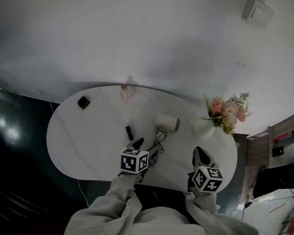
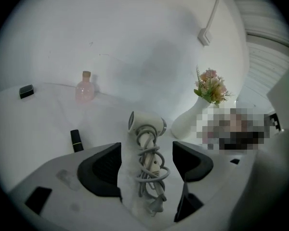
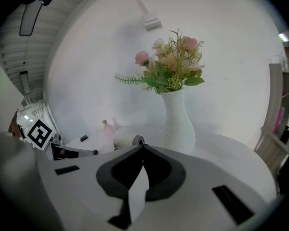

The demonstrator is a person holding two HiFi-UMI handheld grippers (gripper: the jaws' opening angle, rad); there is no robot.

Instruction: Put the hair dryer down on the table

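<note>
Hair dryer [image 2: 147, 124]: lay on table [image 1: 88, 131], apparently untouched between parted jaws of left gripper [image 2: 147, 150]; straight withdrawal advised, avoiding cord [image 2: 151, 177]. Right gripper [image 3: 143, 150]: closed, empty.

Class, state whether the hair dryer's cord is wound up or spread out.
Wound up: the cord loops around the handle of the hair dryer.

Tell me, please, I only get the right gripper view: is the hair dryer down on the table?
Observer: Yes, the hair dryer lies on the table, its cord wound round its handle.
Operator: Is the other gripper squeezing it?
Observer: No, the left gripper is open, one jaw each side of the handle, gaps showing.
Operator: Anything next to it?
Observer: A small black tube, on the table to its left.
</note>
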